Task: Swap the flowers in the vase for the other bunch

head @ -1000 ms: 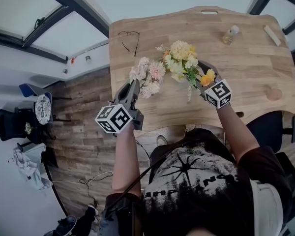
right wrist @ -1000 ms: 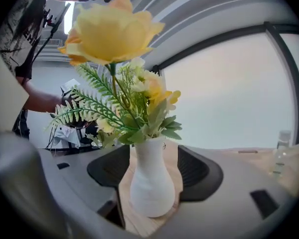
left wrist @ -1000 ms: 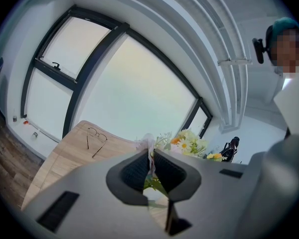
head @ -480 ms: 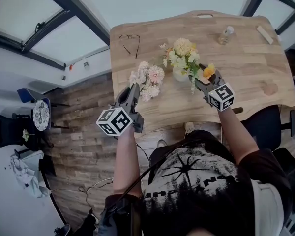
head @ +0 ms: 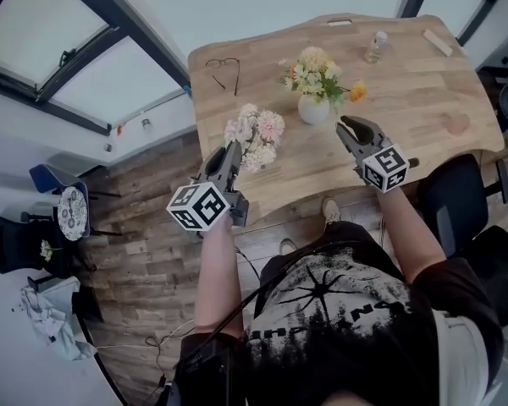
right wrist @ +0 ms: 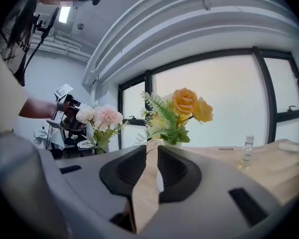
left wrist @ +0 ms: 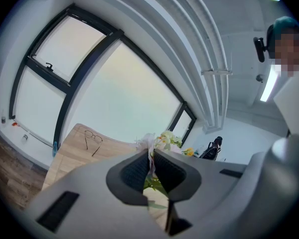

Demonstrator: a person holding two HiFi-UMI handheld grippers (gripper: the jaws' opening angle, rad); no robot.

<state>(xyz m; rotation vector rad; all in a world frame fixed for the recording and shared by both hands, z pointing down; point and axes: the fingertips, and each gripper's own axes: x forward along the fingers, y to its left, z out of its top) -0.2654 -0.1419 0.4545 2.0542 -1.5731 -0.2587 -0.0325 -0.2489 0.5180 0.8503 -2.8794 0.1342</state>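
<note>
Left gripper: jaws clenched on the green stems of the bunch of pale pink and white artificial flowers; bunch held above the wooden table, near its left edge, clear of the surface.

Right gripper: jaws have just been closing and stand close together with a narrow gap; nothing between them; positioned on the near side of the small round white vase, apart from it.

The vase stands upright near the middle of the table; it carries the bunch of yellow and cream flowers with green fern leaves.

Toward the far left corner: a pair of thin-framed spectacles; along the far edge: a small clear bottle.
</note>
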